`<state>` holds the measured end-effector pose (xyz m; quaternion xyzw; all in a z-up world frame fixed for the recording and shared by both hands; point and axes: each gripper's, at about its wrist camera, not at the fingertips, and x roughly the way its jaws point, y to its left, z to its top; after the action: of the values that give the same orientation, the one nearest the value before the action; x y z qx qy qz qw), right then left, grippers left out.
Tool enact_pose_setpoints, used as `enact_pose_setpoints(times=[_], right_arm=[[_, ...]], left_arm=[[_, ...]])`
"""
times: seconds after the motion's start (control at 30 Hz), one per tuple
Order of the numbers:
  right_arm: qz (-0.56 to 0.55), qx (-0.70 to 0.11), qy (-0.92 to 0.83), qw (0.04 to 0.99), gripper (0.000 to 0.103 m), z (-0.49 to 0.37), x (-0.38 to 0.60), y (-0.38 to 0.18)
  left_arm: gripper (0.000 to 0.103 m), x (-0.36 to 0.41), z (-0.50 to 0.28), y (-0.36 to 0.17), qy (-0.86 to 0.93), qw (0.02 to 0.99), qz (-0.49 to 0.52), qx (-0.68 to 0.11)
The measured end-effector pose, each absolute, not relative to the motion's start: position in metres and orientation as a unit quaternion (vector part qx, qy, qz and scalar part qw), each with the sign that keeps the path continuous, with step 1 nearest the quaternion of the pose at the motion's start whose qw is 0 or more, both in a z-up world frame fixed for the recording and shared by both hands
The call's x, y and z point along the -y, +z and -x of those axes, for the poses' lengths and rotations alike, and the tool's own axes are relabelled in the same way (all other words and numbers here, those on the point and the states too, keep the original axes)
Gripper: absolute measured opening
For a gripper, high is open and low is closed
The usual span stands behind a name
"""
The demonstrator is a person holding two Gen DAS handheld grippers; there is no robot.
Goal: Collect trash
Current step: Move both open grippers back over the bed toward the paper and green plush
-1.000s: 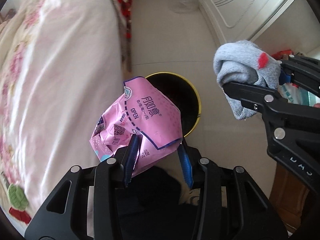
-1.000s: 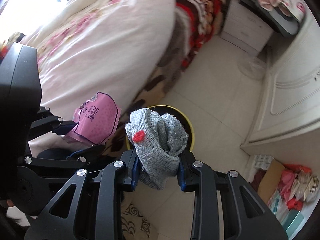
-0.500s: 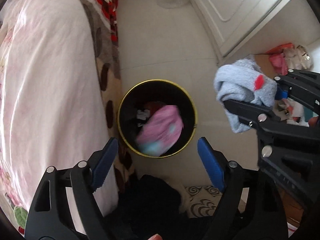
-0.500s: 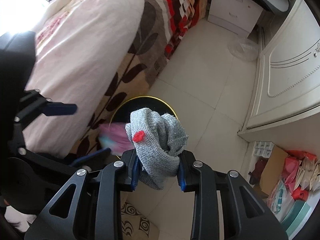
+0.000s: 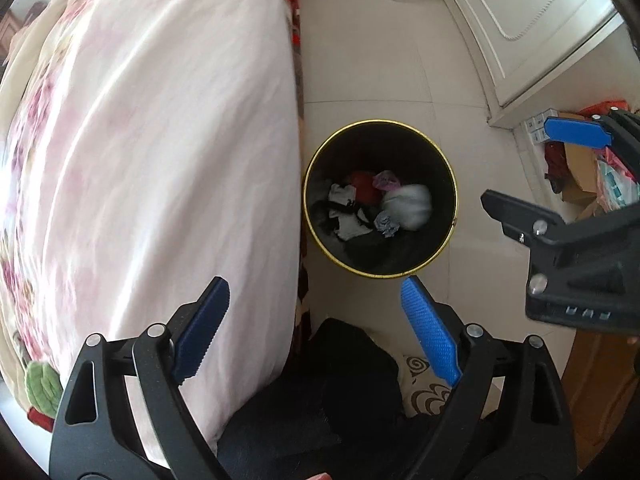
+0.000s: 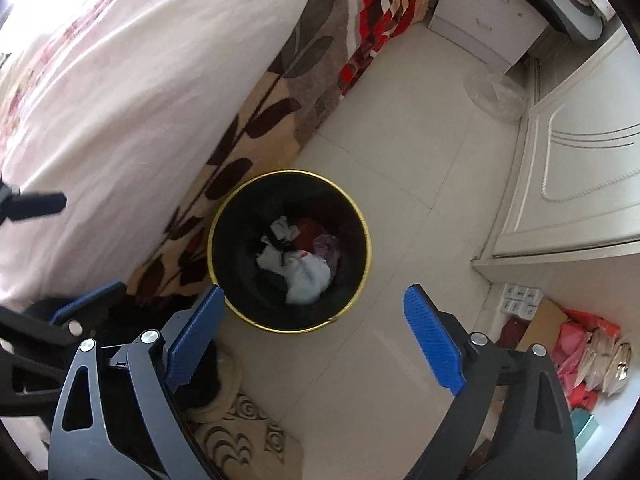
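A black trash bin with a yellow rim (image 5: 448,240) (image 6: 362,280) stands on the tiled floor beside the bed. Inside lie mixed trash and cloth: a grey-white sock (image 5: 408,205) (image 6: 308,276), a pink wrapper (image 5: 385,179) (image 6: 329,252), a red piece and white scraps. My left gripper (image 5: 316,300) is open and empty, above and just in front of the bin. My right gripper (image 6: 314,312) is open and empty, also above the bin's near edge; it shows at the right of the left wrist view (image 5: 532,168).
The bed with a pink floral cover (image 5: 160,160) (image 6: 140,80) fills the left. A white cabinet (image 5: 520,20) (image 6: 580,160) and a nightstand (image 6: 484,12) stand to the right. Boxes and red bags (image 6: 576,344) lie at the right. A patterned slipper (image 6: 240,436) lies near me.
My left gripper opened and dropped the pink wrapper into the bin. Then my right gripper opened and the grey sock fell into the bin. Both grippers now hold nothing.
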<state>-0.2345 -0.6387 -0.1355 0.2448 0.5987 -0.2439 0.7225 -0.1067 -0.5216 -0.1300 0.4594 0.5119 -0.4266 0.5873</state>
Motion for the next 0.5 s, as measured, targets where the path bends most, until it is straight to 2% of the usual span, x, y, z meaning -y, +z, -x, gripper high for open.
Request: enact_pose_setpoints(times=[0.5], right_arm=[[-0.166,-0.595,-0.18,0.766,0.091,0.178,0.569,-0.076]], left_arm=[[0.089,0.45,0.062,-0.082,-0.365,0.66,-0.382,-0.533]])
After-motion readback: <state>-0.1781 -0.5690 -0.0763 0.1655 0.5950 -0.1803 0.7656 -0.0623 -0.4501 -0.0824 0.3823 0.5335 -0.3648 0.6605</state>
